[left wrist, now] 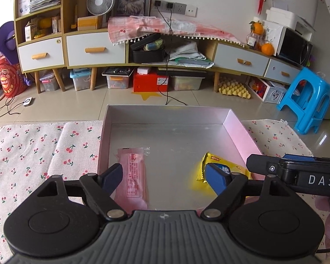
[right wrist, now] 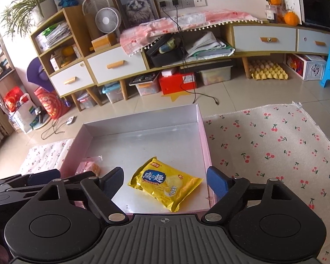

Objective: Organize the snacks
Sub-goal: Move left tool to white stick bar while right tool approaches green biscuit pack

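**Two snack packets lodged in box; both grippers open and empty**

A shallow open box point(left wrist: 242, 136), pink at the walls and silver inside, is seen set on a cherry-print cloth point(left wrist: 33, 154) spread over a tiled floor. Two packets are found lying flat on the box bottom. The pink wafer packet point(left wrist: 134, 176) is placed along the box's left wall, close to the near left corner, its length running from near edge to far edge. The yellow chip packet point(right wrist: 165, 184) is placed toward the near right corner, turned askew, one end close to the near edge. The two packets are kept well apart, with bare silver bottom between them.

The left gripper point(left wrist: 165, 179) is held above the near edge of the box with its jaws spread wide; nothing is gripped, and the pink packet is seen just beside its left finger. The right gripper point(right wrist: 165, 181) is likewise held wide open over the yellow packet, which lies loose between the fingers, untouched by either pad.
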`<move>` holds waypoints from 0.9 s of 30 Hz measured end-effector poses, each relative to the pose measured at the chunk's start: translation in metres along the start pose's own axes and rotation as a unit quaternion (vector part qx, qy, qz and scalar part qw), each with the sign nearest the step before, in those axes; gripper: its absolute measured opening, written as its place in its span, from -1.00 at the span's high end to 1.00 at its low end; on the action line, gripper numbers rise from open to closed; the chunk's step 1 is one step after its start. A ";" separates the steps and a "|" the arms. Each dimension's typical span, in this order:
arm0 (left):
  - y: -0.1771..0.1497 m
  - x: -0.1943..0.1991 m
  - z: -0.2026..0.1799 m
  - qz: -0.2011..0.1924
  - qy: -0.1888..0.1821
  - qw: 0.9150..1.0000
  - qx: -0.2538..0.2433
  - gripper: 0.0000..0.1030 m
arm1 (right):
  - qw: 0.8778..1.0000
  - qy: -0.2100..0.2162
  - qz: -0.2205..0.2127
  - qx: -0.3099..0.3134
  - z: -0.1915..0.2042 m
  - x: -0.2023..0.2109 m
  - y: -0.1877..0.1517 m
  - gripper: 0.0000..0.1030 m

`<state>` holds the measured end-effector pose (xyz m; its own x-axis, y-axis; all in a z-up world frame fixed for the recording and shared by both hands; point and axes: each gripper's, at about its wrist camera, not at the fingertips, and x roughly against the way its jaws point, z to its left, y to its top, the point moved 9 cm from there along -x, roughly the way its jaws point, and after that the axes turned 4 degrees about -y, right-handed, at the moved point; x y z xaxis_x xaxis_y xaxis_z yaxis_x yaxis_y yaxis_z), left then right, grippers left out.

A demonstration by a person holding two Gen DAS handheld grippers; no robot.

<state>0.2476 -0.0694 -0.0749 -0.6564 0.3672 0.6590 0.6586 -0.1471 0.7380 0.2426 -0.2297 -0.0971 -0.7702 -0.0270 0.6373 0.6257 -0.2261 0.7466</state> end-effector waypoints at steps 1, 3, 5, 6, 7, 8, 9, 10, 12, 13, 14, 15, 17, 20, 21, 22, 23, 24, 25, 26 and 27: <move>0.000 0.003 0.000 -0.001 -0.001 1.000 0.000 -0.65 | 1.000 -0.001 -0.005 0.007 0.000 0.004 0.001 -0.73; -0.002 0.009 0.001 -0.003 -0.003 1.000 0.005 -0.78 | 1.000 -0.007 -0.015 0.016 0.000 0.013 0.000 -0.78; -0.006 0.014 0.002 -0.001 -0.011 1.000 0.010 -0.86 | 0.999 -0.007 -0.015 0.028 0.000 0.019 -0.003 -0.80; -0.007 0.016 0.002 0.001 -0.015 1.000 0.011 -0.88 | 0.999 -0.005 -0.012 0.033 0.000 0.022 -0.004 -0.80; -0.009 0.019 0.002 0.003 -0.017 1.000 0.011 -0.90 | 0.999 -0.002 -0.012 0.039 0.000 0.026 -0.006 -0.80; -0.011 0.022 0.002 0.005 -0.019 1.000 0.010 -0.92 | 0.999 0.000 -0.014 0.043 0.000 0.030 -0.008 -0.80; -0.013 0.025 0.002 0.006 -0.019 1.000 0.008 -0.94 | 0.999 0.003 -0.016 0.047 0.000 0.034 -0.010 -0.80; -0.015 0.027 0.003 0.007 -0.018 1.000 0.004 -0.94 | 0.999 0.006 -0.017 0.050 0.000 0.039 -0.012 -0.82; -0.018 0.032 0.003 0.008 -0.014 1.000 -0.008 -0.98 | 0.998 0.010 -0.020 0.054 0.000 0.046 -0.016 -0.87; -0.020 0.034 0.004 0.008 -0.012 1.000 -0.015 -0.98 | 0.998 0.013 -0.023 0.054 -0.001 0.051 -0.020 -0.87; -0.023 0.036 0.005 0.008 -0.009 1.000 -0.023 -0.99 | 0.998 0.016 -0.023 0.055 -0.001 0.054 -0.022 -0.88; -0.025 0.038 0.006 0.008 -0.006 1.000 -0.029 -0.99 | 0.998 0.018 -0.021 0.055 0.000 0.056 -0.025 -0.88; -0.030 0.042 0.009 0.008 0.002 0.999 -0.043 -0.99 | 0.998 0.023 -0.013 0.057 0.001 0.060 -0.032 -0.88; -0.038 0.047 0.016 0.013 0.009 0.998 -0.057 -0.99 | 0.997 0.031 -0.008 0.069 0.005 0.067 -0.043 -0.88; -0.040 0.048 0.018 0.015 0.010 0.998 -0.059 -0.99 | 0.997 0.034 -0.009 0.075 0.007 0.069 -0.046 -0.88; -0.042 0.051 0.020 0.017 0.011 0.998 -0.061 -0.99 | 0.996 0.036 -0.010 0.081 0.008 0.071 -0.049 -0.88; -0.045 0.052 0.023 0.019 0.011 0.998 -0.062 -0.99 | 0.996 0.037 -0.009 0.086 0.010 0.072 -0.052 -0.88; -0.047 0.053 0.025 0.022 0.012 0.998 -0.061 -0.99 | 0.995 0.037 -0.007 0.091 0.011 0.073 -0.055 -0.88; -0.049 0.054 0.026 0.026 0.013 0.998 -0.060 -0.99 | 0.995 0.038 -0.003 0.097 0.012 0.074 -0.060 -0.88; -0.053 0.056 0.027 0.031 0.013 0.998 -0.058 -0.99 | 0.994 0.039 0.000 0.102 0.014 0.074 -0.064 -0.89; -0.056 0.057 0.028 0.035 0.013 0.998 -0.057 -0.99 | 0.993 0.041 0.004 0.106 0.016 0.074 -0.068 -0.89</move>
<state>0.1839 -0.0151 -0.0825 -0.6210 0.3293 0.7113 0.6577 -0.2749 0.7014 0.1443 -0.2010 -0.0977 -0.7666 -0.1096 0.6327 0.6377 -0.0151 0.7701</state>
